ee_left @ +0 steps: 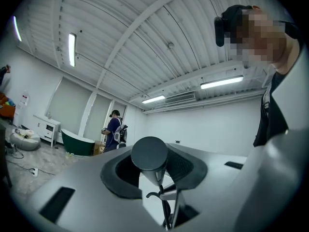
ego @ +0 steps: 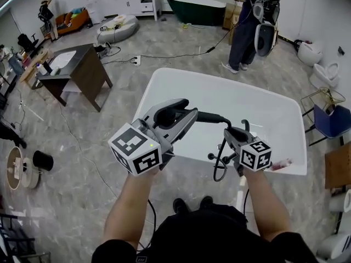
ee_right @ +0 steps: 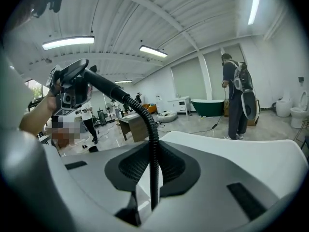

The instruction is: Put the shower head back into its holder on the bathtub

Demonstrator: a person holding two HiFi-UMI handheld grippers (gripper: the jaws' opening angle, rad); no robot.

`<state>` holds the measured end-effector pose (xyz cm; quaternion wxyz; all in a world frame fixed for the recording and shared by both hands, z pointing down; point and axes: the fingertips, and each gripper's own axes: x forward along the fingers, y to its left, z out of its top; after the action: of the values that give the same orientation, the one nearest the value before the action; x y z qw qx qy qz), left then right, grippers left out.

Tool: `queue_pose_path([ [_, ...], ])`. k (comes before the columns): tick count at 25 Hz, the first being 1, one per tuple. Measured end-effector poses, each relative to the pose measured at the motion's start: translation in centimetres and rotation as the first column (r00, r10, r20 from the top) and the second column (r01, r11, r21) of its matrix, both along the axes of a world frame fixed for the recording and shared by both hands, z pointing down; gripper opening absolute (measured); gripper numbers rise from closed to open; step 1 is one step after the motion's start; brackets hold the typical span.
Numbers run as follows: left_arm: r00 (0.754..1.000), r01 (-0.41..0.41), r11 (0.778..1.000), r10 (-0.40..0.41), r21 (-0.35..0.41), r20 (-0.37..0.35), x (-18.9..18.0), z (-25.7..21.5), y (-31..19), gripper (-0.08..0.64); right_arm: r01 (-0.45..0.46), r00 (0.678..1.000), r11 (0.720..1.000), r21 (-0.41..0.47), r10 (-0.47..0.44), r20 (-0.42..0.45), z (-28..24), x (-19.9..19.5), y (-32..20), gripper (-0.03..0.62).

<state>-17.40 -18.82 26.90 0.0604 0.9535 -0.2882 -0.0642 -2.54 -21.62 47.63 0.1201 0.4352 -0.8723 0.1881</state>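
Observation:
My left gripper (ego: pixel 185 114) is shut on the black shower head (ego: pixel 167 114), held level over the near side of the white bathtub (ego: pixel 164 86). In the left gripper view the head's round back (ee_left: pixel 149 153) sits between the jaws. Its black ribbed hose (ego: pixel 219 166) runs right from the handle and loops down to my right gripper (ego: pixel 235 133). That gripper is shut on the hose (ee_right: pixel 153 149), which stands upright between its pads. A black fitting (ego: pixel 210 156) shows at the tub's near rim, partly hidden by the right gripper. The right gripper view shows the left gripper (ee_right: pixel 67 93) raised at the left.
A person (ego: pixel 249 26) stands beyond the tub's far end, near a dark green tub (ego: pixel 197 10). A dark desk (ego: pixel 77 64) is at the left, a blue chair (ego: pixel 334 119) and toilets (ego: pixel 323 73) at the right. A cable (ego: pixel 175 53) lies on the floor.

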Motion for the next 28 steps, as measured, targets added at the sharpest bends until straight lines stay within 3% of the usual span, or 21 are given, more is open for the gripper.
queue_pose_path([
  [12, 0.995, 0.053, 0.998, -0.054, -0.015, -0.084, -4.7, 0.1, -0.3, 0.14, 0.017, 1.0, 0.998, 0.063, -0.016, -0.014, -3.6, -2.8, -3.3, 0.067],
  [28, 0.984, 0.163, 0.986, -0.165, -0.033, -0.071, -5.7, 0.1, -7.5, 0.14, 0.103, 0.994, 0.991, 0.089, -0.105, 0.011, -5.2, -4.2, -13.4, 0.067],
])
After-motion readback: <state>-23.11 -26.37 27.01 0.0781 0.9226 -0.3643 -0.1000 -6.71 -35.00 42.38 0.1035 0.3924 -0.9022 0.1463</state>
